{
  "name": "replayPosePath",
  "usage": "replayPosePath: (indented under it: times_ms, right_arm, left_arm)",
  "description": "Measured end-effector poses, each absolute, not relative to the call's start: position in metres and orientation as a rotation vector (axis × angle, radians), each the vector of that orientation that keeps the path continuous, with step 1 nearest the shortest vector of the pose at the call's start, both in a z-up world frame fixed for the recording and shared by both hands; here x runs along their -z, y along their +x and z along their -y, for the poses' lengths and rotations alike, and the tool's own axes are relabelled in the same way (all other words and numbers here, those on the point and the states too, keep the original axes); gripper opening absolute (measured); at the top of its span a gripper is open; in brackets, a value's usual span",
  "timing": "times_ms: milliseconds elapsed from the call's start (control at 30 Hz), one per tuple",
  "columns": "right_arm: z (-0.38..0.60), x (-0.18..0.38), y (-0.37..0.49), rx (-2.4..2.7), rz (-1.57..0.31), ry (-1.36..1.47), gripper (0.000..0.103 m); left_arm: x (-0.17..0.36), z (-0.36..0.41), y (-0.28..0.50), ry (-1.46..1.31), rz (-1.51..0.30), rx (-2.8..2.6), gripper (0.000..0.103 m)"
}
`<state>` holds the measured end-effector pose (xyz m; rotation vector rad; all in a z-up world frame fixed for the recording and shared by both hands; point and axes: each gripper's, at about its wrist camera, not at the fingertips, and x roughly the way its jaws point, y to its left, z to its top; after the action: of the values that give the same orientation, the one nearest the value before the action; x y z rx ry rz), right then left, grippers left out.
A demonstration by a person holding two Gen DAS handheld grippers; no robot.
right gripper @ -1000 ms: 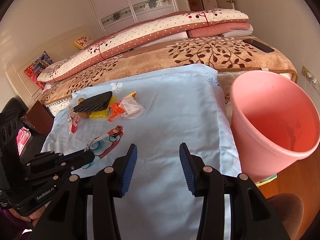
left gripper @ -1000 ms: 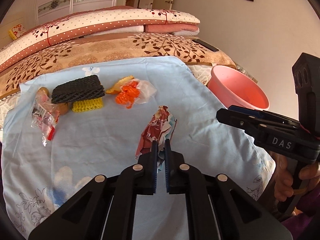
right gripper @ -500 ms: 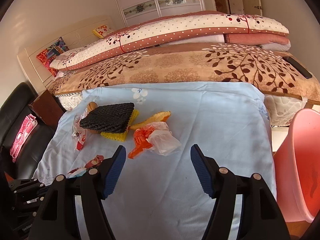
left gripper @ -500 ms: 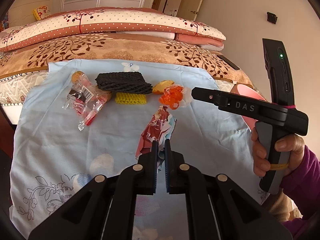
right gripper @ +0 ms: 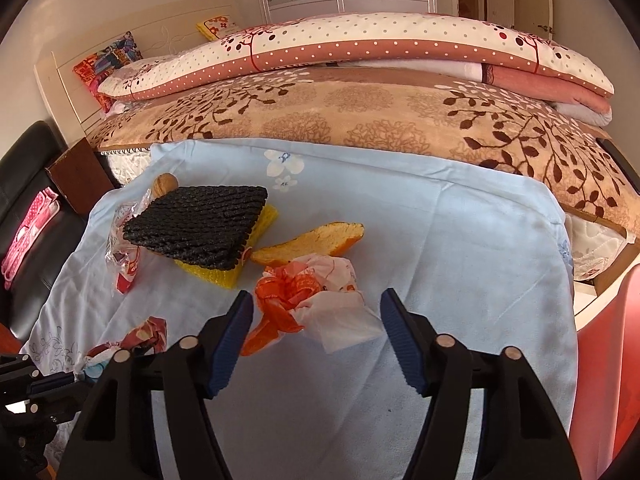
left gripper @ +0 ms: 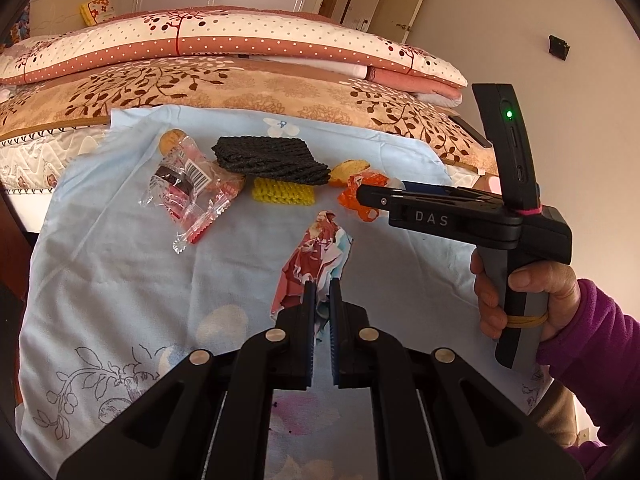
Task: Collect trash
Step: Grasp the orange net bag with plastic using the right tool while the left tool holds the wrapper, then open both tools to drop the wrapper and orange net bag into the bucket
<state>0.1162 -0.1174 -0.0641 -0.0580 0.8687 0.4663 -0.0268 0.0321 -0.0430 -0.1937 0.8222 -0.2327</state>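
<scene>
Pale blue cloth (right gripper: 460, 248), soft and faintly printed with flowers, covered the near part of a bed (right gripper: 360, 120) piled with brown leaf-patterned and dotted quilts. On the cloth lay the trash: a black foam net (right gripper: 200, 226), ribbed and roughly square, stacked on a yellow net (right gripper: 224, 272); a curved orange peel (right gripper: 312, 240) just beside them; a crinkled clear wrapper (left gripper: 188, 196) with a barcode, touching a walnut (right gripper: 166, 182); and a crumpled orange-and-white bag (right gripper: 316, 300). The left hand-held gripper (left gripper: 320, 292) was clamped on a crushed red, white and blue wrapper (left gripper: 316, 256), its black fingers pressed nearly together around the foil. The right hand-held gripper (right gripper: 316, 320), with ribbed blue pads, was closing with its jaws still well apart, the crumpled bag lying between them and not yet pinched. Only the left view showed the person's hand (left gripper: 520, 296) and purple sleeve (left gripper: 592, 340) on the right gripper's grey handle, which hid part of the bag and the bed edge behind it. Only the right view showed a pink bin (right gripper: 604, 360) at the right edge, beside the bed, and a dark chair (right gripper: 24, 208) at the left.
</scene>
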Motion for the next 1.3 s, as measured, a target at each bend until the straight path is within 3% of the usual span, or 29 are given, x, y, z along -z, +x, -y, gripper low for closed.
replayPosePath:
  times_ms: [200, 1300]
  right_arm:
    - [0.13, 0.059, 0.105, -0.462, -0.855, -0.01, 0.046]
    - [0.257, -0.014, -0.014, -0.293, -0.617, 0.172, 0.046]
  left_arm:
    - [0.041, -0.032, -0.029, -0.197, -0.817, 0.228, 0.006]
    - [-0.014, 0.054, -0.038, -0.117, -0.665, 0.341, 0.006]
